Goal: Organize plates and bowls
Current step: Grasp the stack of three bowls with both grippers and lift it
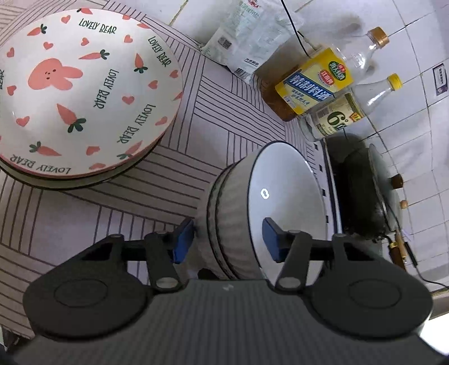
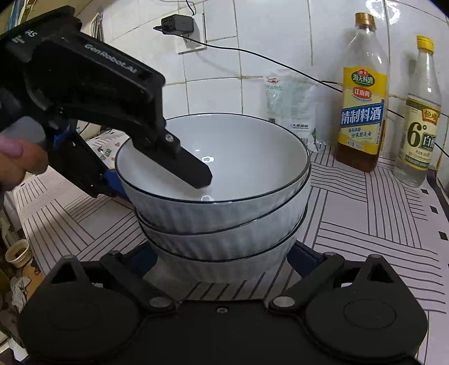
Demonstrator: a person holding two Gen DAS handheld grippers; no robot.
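Observation:
A stack of three white ribbed bowls with dark rims [image 2: 221, 213] stands on the striped counter mat; it also shows in the left wrist view [image 1: 252, 213]. My left gripper [image 1: 228, 241] is open and straddles the stack's wall: one blue pad is outside it and the other is inside the top bowl. In the right wrist view the left gripper [image 2: 157, 168] reaches over the rim from the left. My right gripper [image 2: 224, 258] is open with its fingers on either side of the bottom bowl. A stack of plates topped by a pink rabbit plate [image 1: 81, 89] lies at the upper left.
Two bottles [image 2: 362, 112] [image 2: 421, 126] and a white bag [image 2: 291, 106] stand against the tiled wall behind the bowls. A dark wok with a lid [image 1: 362, 191] sits on the stove beside the bowls. A charger and cable [image 2: 179, 24] hang on the wall.

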